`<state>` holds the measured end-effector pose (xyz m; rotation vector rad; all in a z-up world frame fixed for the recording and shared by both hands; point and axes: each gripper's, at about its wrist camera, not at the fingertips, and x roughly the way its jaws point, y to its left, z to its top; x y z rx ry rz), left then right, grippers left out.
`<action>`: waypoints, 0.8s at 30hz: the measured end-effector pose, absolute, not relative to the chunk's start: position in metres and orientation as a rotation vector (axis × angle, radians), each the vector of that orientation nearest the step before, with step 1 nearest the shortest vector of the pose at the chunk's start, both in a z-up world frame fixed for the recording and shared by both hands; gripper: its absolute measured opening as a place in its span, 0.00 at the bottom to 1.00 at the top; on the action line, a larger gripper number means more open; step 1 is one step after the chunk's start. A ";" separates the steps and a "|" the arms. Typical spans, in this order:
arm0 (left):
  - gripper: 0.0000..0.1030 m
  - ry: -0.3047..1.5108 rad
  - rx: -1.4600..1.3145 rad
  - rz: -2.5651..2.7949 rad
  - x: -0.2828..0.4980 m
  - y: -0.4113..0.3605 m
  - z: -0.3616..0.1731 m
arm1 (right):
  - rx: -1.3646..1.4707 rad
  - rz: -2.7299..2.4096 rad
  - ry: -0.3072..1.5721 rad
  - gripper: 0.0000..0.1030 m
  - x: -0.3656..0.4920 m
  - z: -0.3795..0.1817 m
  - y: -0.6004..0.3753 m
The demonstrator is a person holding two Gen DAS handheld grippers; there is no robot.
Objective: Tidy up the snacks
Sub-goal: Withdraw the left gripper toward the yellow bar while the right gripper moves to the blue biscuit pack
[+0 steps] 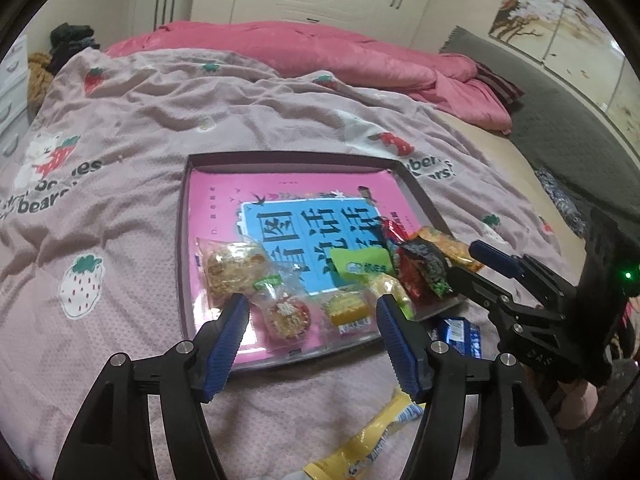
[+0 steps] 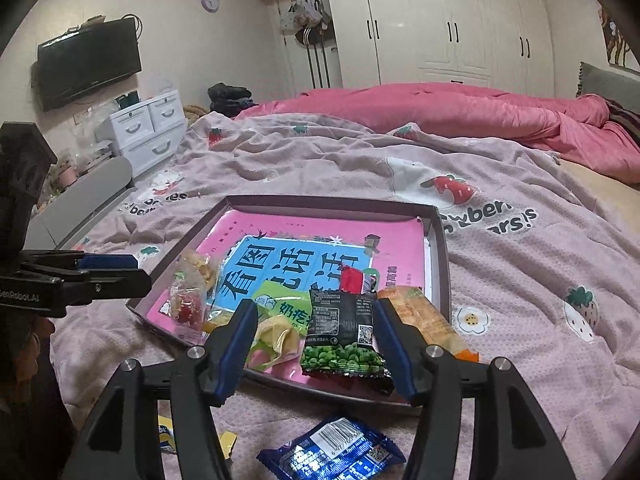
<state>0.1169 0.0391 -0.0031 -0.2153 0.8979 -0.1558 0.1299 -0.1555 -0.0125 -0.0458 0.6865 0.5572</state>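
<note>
Snack heap at near edge of tray [image 2: 438, 280] overlaps; exact count unclear (roughly eight packets, several half buried). Two more lie off the tray on the bedspread [image 1: 140, 120]: one blue packet [image 2: 332, 452], one yellow packet [image 1: 372, 444], cut off by frame edge. Pea packet [image 2: 344, 336] print too small to read. Bedspread lettering partly legible: "bears". Left gripper [image 1: 312, 320] and right gripper [image 2: 316, 332] both parted, holding nothing.

Snack packets [image 1: 236, 270] in shallow tray [image 1: 288, 159]

Bed [image 2: 320, 168] with pink quilt [image 2: 460, 112], white wardrobes [image 2: 440, 20], wall television [image 2: 88, 62], white drawers [image 2: 148, 128]
</note>
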 end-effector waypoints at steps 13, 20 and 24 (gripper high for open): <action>0.72 0.901 -0.129 -0.176 0.103 0.020 0.001 | -0.003 0.532 0.680 0.61 0.118 -0.004 -0.169; 0.72 0.907 -0.101 -0.183 0.095 0.014 0.003 | -0.013 0.523 0.679 0.62 0.107 -0.002 -0.169; 0.72 0.912 -0.088 -0.198 0.089 0.009 0.003 | -0.013 0.519 0.687 0.62 0.102 -0.002 -0.171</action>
